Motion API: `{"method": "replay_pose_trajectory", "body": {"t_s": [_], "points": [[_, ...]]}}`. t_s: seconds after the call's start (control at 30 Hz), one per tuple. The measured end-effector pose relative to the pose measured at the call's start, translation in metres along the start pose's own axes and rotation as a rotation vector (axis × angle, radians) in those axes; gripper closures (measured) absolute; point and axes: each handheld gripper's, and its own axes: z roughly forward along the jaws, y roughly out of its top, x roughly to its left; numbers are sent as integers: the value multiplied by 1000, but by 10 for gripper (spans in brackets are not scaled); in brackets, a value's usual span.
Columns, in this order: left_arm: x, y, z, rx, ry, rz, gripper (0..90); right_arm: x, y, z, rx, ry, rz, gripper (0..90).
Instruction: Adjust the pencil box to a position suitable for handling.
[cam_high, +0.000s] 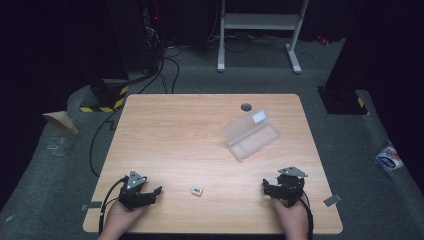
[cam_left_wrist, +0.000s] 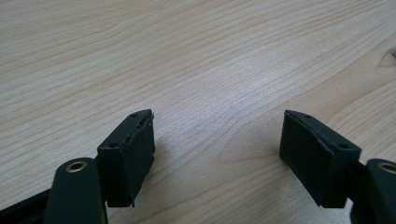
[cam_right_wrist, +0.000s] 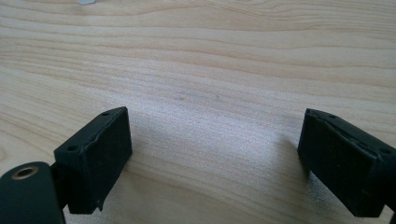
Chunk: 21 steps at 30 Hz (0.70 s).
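At the near edge of the wooden surface (cam_high: 165, 135) both hands rest with their tools low on the wood. The left hand-held gripper (cam_high: 154, 194) sits at the near left, its jaws apart with nothing but bare wood grain between them, as its own view shows (cam_left_wrist: 217, 154). The right hand-held gripper (cam_high: 267, 188) sits at the near right, jaws likewise spread wide and empty (cam_right_wrist: 212, 158). Each points inward, toward the middle of the surface, which reads as a ready posture: hands parked apart so that the work area between them is unobstructed.

Between the two, slightly nearer the left one but touching neither, lies a small white block (cam_high: 197, 190), flat on the wood. It looks like the piece to be picked up, set within easy reach of either hand.

Farther off, right of centre, a clear plastic box (cam_high: 250, 137) stands open, its lid tilted up toward the far side, probably so that the block can go straight in. Just beyond it is a round cable hole (cam_high: 246, 107) in the surface.
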Motion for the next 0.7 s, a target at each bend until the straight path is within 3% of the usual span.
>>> {"method": "replay_pose_trajectory", "body": {"t_s": [0.7], "points": [[0,0,0,0,-2,-1,266,0,3,2,-1,26,-24,99]]}}
